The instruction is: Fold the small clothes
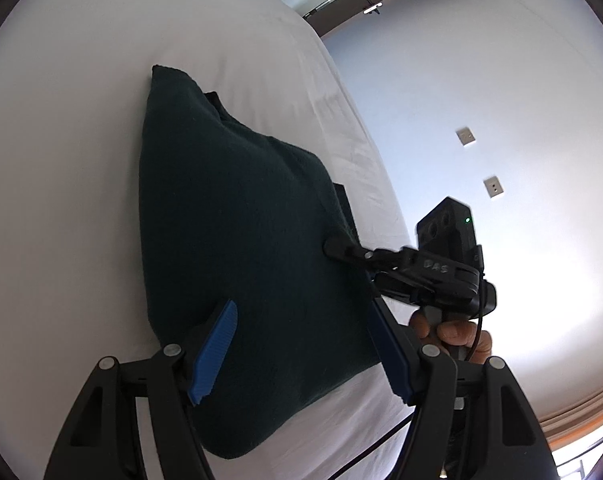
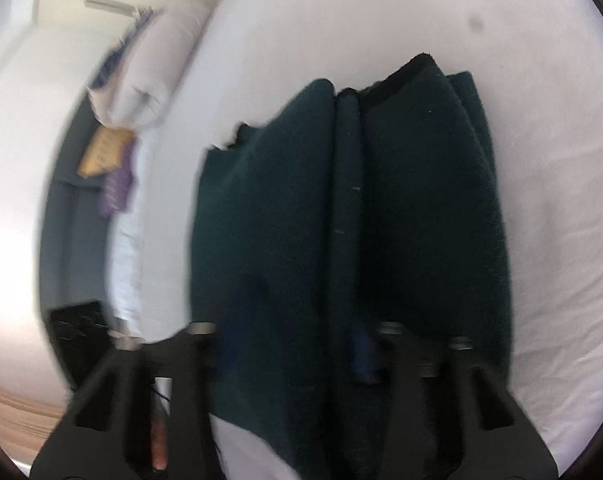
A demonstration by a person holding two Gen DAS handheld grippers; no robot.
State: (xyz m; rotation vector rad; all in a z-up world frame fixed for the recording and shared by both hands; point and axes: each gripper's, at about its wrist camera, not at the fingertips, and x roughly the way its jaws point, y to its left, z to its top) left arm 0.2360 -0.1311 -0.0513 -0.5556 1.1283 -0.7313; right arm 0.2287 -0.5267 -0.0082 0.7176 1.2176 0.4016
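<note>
Dark green garment (image 1: 237,240) lies part-folded on the bed (image 1: 81,140). Right gripper (image 1: 337,249) pinches its edge; left gripper (image 1: 301,344) spread, empty, over it. Risk: shallow pinch slips, fold flops open; bunched layers drag.

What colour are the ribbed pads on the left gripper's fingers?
Bright blue pads, clearest in the left wrist view.

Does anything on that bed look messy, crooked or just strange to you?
Nothing is spilled or torn. The dark green garment lies on the white bed in a bulky, uneven bundle, with thick rolls along its length and a black edge poking out at the far end. The right tool pinches its side.
</note>
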